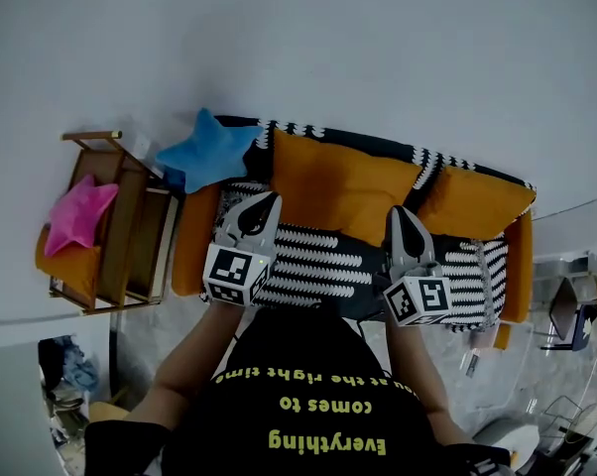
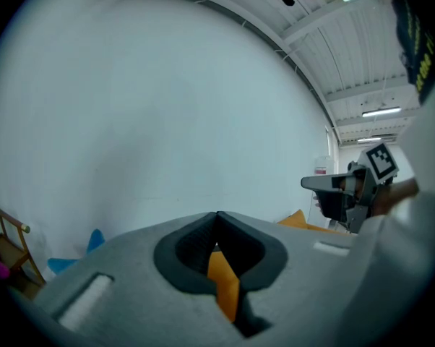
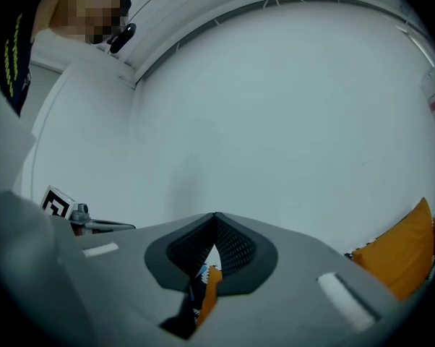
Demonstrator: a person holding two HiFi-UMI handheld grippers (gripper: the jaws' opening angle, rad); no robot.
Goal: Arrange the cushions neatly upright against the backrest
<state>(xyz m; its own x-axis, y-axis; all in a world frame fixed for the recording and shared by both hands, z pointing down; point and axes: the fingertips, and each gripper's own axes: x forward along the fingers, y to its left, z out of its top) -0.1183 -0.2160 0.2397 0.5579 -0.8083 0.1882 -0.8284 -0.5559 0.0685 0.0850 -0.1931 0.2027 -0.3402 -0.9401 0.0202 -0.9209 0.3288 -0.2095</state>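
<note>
Sofa (image 1: 318,266): black-and-white patterned cover, orange armrests, standing against a white wall (image 1: 308,38). All positions below are taken from it.

- Large orange cushion (image 1: 343,186): middle of the sofa, upright against the backrest, lower edge on the seat.
- Smaller orange cushion (image 1: 472,204): right end of the sofa, also leaning on the backrest, just beside the large one.
- Blue star cushion (image 1: 207,152): left end of the sofa, up over the corner of backrest and armrest, one point overlapping the backrest top.
- Wooden rack (image 1: 130,226): just beside the sofa's left armrest. Pink star cushion (image 1: 78,214) on its far side from the sofa, with something orange under it.

Left gripper (image 1: 267,199): over the left part of the seat, tips at the lower left corner of the large orange cushion. In its own view the jaws are together, tips meeting. Orange fabric shows through the gap behind the tips, but nothing is visibly pinched there.

Right gripper (image 1: 402,212): over the right part of the seat, tips at the lower right corner of the same cushion. Jaws closed, tip to tip. Orange and patterned fabric show through the gap. Cannot tell whether the tips touch the cushion.

Person's black shirt (image 1: 318,405) fills the near side, in front of the sofa.
</note>
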